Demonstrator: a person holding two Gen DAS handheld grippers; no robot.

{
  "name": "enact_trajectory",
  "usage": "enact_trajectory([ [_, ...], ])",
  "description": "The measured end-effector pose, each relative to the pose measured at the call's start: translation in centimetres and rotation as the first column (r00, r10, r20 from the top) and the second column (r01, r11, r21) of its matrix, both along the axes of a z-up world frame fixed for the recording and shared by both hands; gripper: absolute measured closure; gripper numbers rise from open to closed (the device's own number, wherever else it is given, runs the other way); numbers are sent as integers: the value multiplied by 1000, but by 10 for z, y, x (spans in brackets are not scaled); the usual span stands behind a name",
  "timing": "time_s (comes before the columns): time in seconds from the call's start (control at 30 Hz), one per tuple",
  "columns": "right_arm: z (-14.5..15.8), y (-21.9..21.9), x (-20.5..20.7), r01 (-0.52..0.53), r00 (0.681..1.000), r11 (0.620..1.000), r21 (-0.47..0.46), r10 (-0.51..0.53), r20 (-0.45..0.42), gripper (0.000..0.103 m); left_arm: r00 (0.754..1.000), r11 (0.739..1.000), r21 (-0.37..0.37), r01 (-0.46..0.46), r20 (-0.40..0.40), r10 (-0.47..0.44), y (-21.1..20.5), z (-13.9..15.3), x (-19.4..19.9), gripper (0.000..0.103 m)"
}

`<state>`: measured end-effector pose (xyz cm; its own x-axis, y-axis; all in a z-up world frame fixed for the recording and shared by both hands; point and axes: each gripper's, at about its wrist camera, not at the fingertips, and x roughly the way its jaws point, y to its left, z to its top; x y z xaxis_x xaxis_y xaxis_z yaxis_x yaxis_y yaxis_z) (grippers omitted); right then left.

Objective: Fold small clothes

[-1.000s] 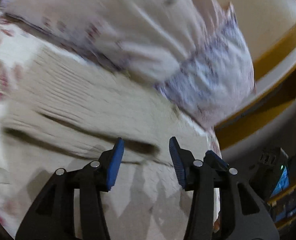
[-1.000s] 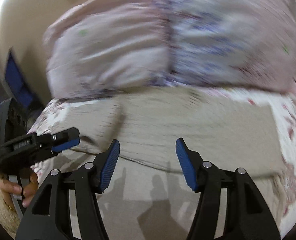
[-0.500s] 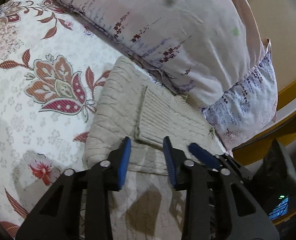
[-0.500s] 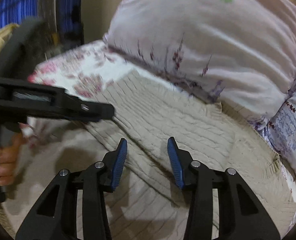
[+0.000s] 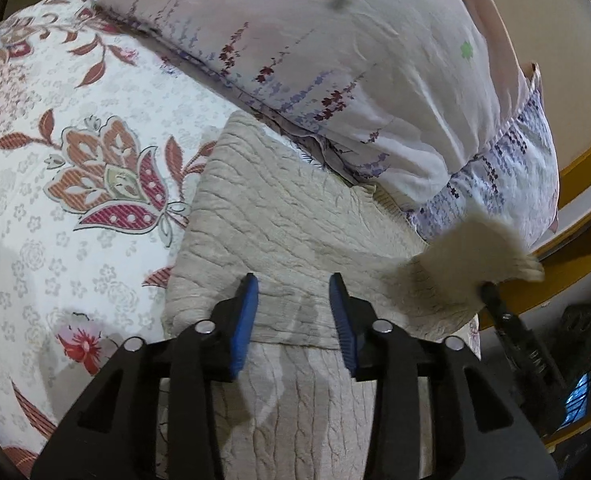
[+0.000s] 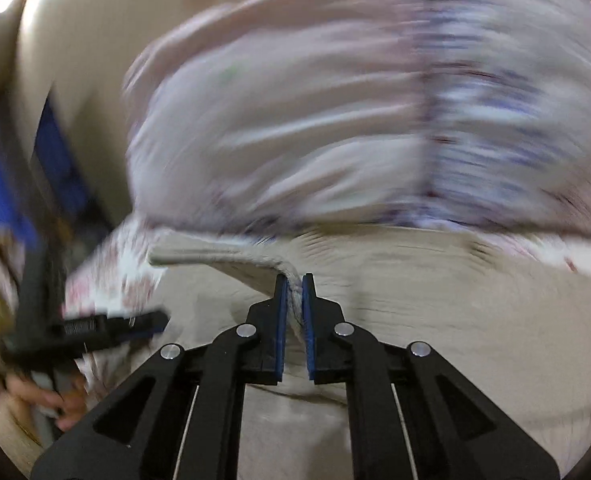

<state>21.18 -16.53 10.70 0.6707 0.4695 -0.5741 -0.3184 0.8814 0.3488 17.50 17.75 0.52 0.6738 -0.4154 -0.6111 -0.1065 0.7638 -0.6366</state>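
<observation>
A beige cable-knit sweater (image 5: 279, 220) lies on the floral bedspread (image 5: 55, 168) against the pillows. My left gripper (image 5: 293, 312) is open and empty, low over the sweater's front fold. My right gripper (image 6: 293, 300) is shut on a beige sleeve (image 6: 223, 258) of the sweater and holds it lifted off the bed; that view is blurred by motion. The lifted sleeve (image 5: 479, 264) and the right gripper's tip (image 5: 491, 296) show at the right of the left wrist view. The left gripper also shows at the left of the right wrist view (image 6: 95, 328).
Two pale floral pillows (image 5: 355, 60) lie along the far side, touching the sweater's far edge. A yellow-and-white bed frame (image 5: 575, 208) and dark electronics (image 5: 579, 360) are at the right. A hand (image 6: 43, 400) holds the left gripper's handle.
My right gripper has closed on the sweater's sleeve and lifted it, swinging right. My left gripper has opened a little and stays over the sweater.
</observation>
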Motion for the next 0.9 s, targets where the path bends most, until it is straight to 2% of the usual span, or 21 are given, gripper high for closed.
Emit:
enact_trajectory([
  [0.1, -15, -46, -7, 114, 990, 993, 41, -110, -87, 95, 1000, 999, 46, 23, 18, -23, -9, 4, -1, 49],
  [0.17, -33, -71, -8, 147, 971, 989, 26, -139, -197, 95, 999, 996, 79, 37, 27, -40, -15, 6, -1, 45],
  [0.23, -42, -90, -9, 181, 949, 982, 55, -160, -271, 93, 998, 994, 99, 51, 34, -54, -20, 8, -1, 41],
  [0.27, -44, -100, -8, 206, 937, 975, 80, -174, -302, 87, 998, 994, 101, 53, 36, -57, -21, 8, -2, 39],
  [0.3, -42, -116, -8, 253, 927, 960, 122, -204, -316, 72, 998, 994, 99, 55, 38, -59, -22, 9, -2, 38],
  [0.37, -36, -131, -9, 316, 916, 937, 149, -261, -304, 59, 997, 994, 91, 57, 43, -61, -20, 9, -4, 36],
  [0.43, -34, -141, 2, 343, 906, 926, 157, -282, -316, 59, 997, 994, 89, 58, 42, -62, -20, 9, -4, 36],
  [0.53, -44, -140, 23, 321, 894, 934, 160, -243, -376, 61, 997, 994, 92, 59, 42, -63, -21, 10, -5, 36],
  [0.67, -65, -121, 40, 264, 881, 955, 135, -181, -438, 71, 997, 994, 90, 60, 42, -64, -20, 10, -5, 36],
  [0.73, -68, -113, 42, 258, 886, 961, 103, -193, -421, 72, 997, 995, 84, 60, 41, -63, -19, 10, -6, 36],
  [0.77, -68, -112, 42, 254, 889, 962, 99, -192, -415, 77, 997, 995, 81, 60, 41, -63, -19, 10, -6, 36],
  [0.8, -69, -111, 43, 249, 891, 962, 111, -182, -416, 88, 997, 995, 79, 60, 40, -63, -18, 9, -5, 36],
  [0.83, -69, -112, 42, 240, 893, 963, 124, -169, -417, 91, 997, 995, 78, 61, 39, -64, -18, 9, -5, 36],
  [0.9, -61, -110, 38, 227, 917, 968, 111, -174, -359, 93, 997, 995, 79, 61, 41, -65, -18, 9, -5, 34],
])
